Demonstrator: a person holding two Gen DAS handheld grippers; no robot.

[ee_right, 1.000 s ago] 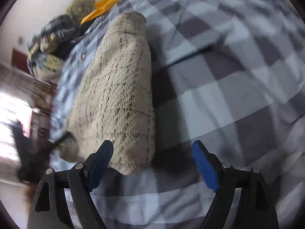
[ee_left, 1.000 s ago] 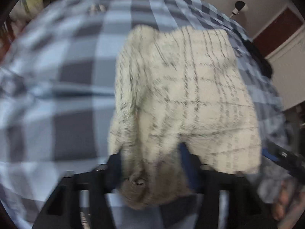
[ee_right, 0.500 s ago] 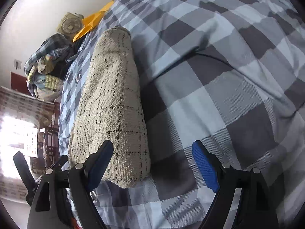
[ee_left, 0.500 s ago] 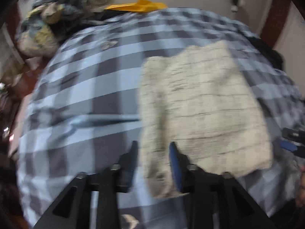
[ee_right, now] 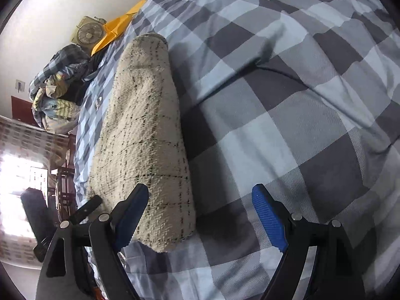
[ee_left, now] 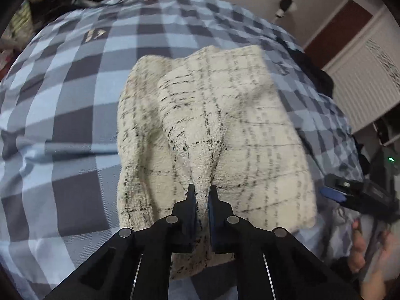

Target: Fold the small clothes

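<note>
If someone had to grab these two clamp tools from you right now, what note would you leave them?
Left gripper: jaws have just closed, pinching a ridge of the cream checked cloth at its near edge.
Right gripper: open, empty, beside the cloth's near end.
The cloth lies on the blue plaid bedspread, already doubled over.
Left to do: carry the pinched edge across, flatten the fold, release.

Two black two-finger grippers are counted: the left gripper and the right gripper. One cream knitted cloth with dark checked lines is seen on one blue-and-grey checked bedsheet. One yellow envelope, one beige round fan and one pile of crumpled clothes are counted.
</note>
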